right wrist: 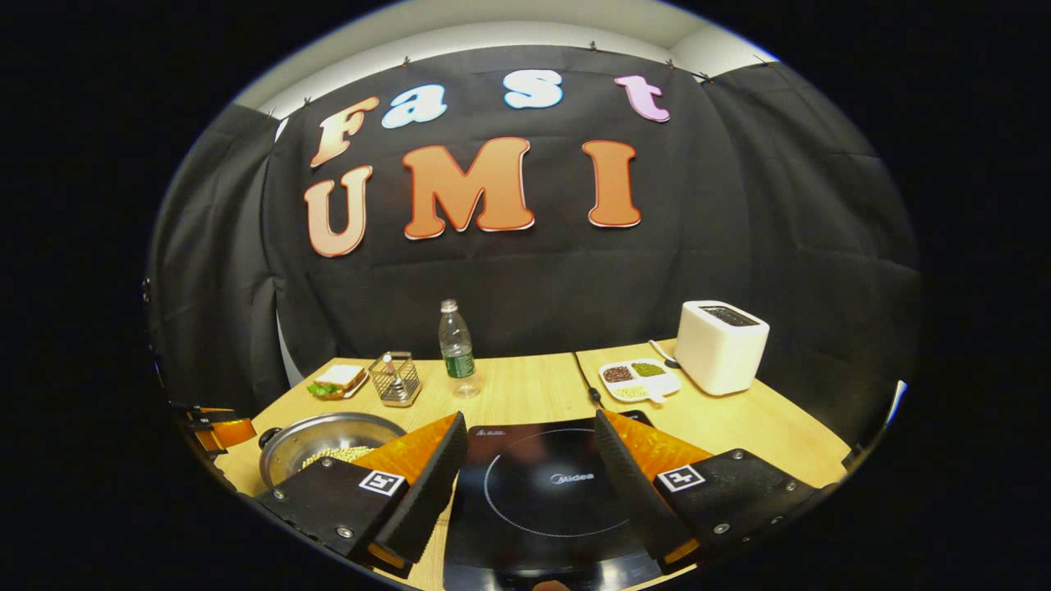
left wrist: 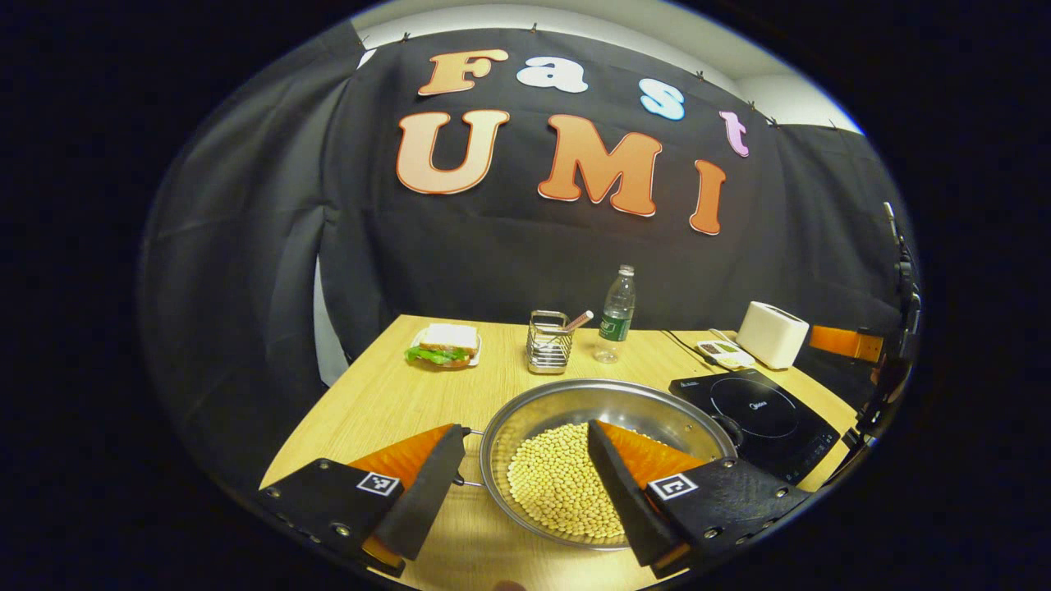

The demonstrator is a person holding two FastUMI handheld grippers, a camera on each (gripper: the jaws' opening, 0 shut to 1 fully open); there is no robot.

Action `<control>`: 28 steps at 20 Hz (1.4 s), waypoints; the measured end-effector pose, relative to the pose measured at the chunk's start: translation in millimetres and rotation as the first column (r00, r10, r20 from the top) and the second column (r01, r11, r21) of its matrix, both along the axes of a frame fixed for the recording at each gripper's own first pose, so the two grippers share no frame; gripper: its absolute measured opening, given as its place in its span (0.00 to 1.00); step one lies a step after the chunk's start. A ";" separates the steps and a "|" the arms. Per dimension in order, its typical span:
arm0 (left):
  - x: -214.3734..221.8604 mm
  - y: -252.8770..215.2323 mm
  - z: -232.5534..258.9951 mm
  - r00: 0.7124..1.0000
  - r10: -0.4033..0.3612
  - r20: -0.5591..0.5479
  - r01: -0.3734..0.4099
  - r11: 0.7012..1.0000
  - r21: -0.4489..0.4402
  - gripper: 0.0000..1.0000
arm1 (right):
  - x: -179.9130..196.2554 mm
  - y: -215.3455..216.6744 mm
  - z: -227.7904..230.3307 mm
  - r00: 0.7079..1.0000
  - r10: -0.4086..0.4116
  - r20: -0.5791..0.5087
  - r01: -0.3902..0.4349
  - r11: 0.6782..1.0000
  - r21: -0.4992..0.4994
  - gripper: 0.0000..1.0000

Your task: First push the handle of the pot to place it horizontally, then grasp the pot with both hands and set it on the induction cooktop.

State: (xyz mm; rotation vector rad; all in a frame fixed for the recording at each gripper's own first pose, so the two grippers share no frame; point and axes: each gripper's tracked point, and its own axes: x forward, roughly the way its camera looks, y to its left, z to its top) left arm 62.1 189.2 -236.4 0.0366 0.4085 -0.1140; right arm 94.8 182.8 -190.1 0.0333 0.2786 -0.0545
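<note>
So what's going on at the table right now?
A person holds a set of tongs in each hand. The left tongs are open over the pot of beans, one finger outside its rim by the wire handle, gripping nothing. The right tongs hang open above the cooktop. The pot sits on the table beside the cooktop, not on it yet.

The left gripper view sits low over the near edge of the table (left wrist: 369,402), facing the back wall, close above the pot (left wrist: 603,410) at 6 o'clock; the cooktop (left wrist: 764,419) lies at 4 o'clock. The right gripper view looks the same way from farther right, close over the cooktop (right wrist: 542,484), with the pot (right wrist: 328,439) at 8 o'clock. Both share the bottle (left wrist: 617,312) (right wrist: 456,345), toaster (left wrist: 772,332) (right wrist: 722,345) and what seems a sandwich (left wrist: 443,345) (right wrist: 337,379).
</note>
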 end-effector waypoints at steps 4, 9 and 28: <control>9.7 25.9 -26.7 0.999 0.019 -0.050 -0.019 1.000 0.006 0.95 | 9.4 36.7 -50.7 0.994 0.009 -0.106 -0.008 1.000 0.015 0.96; 16.0 47.7 -51.3 0.995 0.021 -0.098 -0.019 1.000 0.019 0.94 | 12.3 73.4 -101.1 0.973 0.051 -0.224 -0.045 0.998 0.036 0.96; 42.5 50.2 -87.0 0.976 0.054 -0.212 -0.057 0.998 -0.005 0.54 | 10.2 98.9 -133.9 0.938 0.090 -0.333 -0.055 0.992 0.112 0.56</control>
